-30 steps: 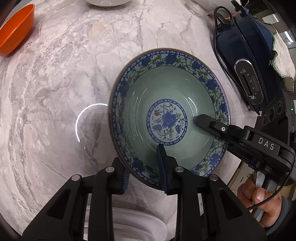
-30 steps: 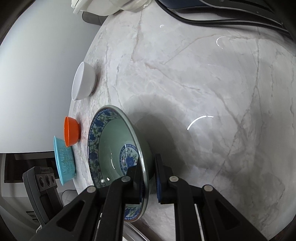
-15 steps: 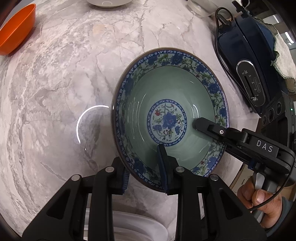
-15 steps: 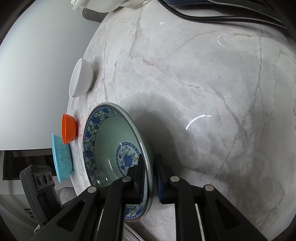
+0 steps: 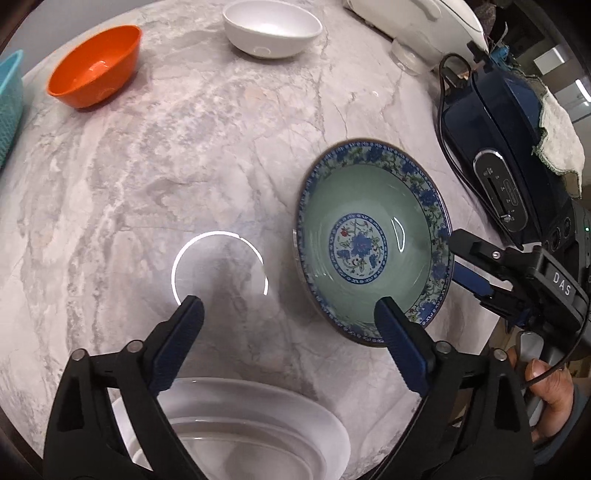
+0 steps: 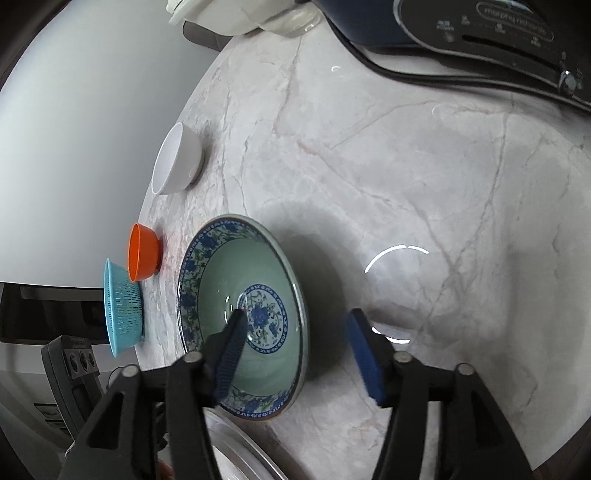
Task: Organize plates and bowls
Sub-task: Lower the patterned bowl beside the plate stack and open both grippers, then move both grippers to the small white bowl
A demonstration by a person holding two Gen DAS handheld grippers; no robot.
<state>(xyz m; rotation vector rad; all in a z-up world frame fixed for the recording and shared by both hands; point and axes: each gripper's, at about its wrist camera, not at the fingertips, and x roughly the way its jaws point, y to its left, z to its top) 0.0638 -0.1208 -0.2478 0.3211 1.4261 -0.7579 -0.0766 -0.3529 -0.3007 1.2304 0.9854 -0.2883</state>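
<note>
A green bowl with a blue flowered rim rests on the marble table. My left gripper hovers just left of it with its jaws opening wide. Its right finger overlaps the bowl's near rim, and no pad presses on the bowl. My right gripper is opening too. Its jaws straddle the bowl's right rim without touching it, with one finger over the inside. A white plate lies under the left gripper at the near edge.
An orange bowl, a white bowl and a teal colander stand along the far side. A dark blue appliance with its cord lies right of the bowl. A person's hand holds the right gripper.
Both grippers let go of the flowered bowl's rim and opened wide. The left gripper rose and drew back to the left, bringing more of the table into view. The bowl sits flat.
</note>
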